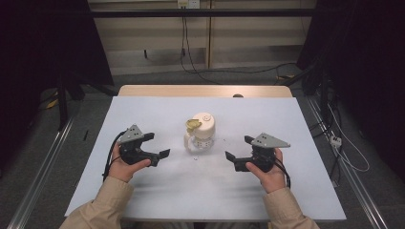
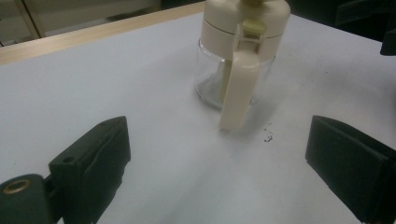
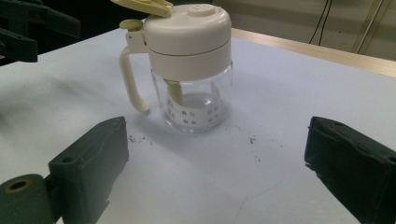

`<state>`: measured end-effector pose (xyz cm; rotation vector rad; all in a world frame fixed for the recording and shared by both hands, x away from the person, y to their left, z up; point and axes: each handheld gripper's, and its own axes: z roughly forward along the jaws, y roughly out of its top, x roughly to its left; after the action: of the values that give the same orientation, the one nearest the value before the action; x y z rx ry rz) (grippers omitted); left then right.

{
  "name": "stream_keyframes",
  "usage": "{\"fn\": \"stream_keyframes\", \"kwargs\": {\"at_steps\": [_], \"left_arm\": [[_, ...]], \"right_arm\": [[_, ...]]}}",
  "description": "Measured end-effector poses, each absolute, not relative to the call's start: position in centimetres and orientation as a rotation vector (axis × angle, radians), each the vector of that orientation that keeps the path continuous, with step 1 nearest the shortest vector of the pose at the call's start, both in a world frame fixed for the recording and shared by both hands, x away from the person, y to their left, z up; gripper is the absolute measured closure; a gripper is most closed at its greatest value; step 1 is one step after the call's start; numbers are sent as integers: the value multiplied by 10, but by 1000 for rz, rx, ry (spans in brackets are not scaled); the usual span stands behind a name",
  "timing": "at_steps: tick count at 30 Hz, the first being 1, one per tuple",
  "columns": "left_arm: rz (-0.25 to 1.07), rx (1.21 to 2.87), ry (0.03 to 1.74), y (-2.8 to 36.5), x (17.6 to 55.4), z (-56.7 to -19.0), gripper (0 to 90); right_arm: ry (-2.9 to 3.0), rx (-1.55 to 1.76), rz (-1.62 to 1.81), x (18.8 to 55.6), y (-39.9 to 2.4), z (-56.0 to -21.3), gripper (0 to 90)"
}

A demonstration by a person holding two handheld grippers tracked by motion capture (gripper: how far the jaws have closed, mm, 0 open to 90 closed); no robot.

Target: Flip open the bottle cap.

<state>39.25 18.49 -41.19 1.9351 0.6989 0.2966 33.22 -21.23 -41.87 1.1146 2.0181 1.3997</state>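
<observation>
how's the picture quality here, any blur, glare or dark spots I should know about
High view: the table is evenly lit, the room's sides fall into near black, and the jar is small and soft. Left gripper view: the jar is fairly sharp, the near tool slightly blurred. Right gripper view: the glass shows mild reflections and the jar casts a soft shadow.

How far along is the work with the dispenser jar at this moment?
Nothing looks done yet: the dispenser jar stands upright on the white table, its cream lid on, and the glass looks about empty. Nothing is in hand: the left hand-held gripper and the right hand-held gripper sit open on either side, apart from the jar. Reaching in and gripping it is all left.
</observation>
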Motion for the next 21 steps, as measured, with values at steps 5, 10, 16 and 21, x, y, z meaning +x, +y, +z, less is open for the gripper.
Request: {"fn": "stream_keyframes", "kwargs": {"at_steps": [5,10,16,21], "left_arm": [[288,1934,718,189,389,-415,66],[299,1940,716,193,386,-415,66],[296,1948,721,197,381,-418,66],[306,1958,707,198,376,-418,66]], "right_arm": [[1997,1120,1408,326,-221,-422,58],[1983,1123,1403,319,-227,-424,60],[1979,1125,1398,311,-234,-429,60],[1977,1132,1397,306,-239,-432,57]]}}
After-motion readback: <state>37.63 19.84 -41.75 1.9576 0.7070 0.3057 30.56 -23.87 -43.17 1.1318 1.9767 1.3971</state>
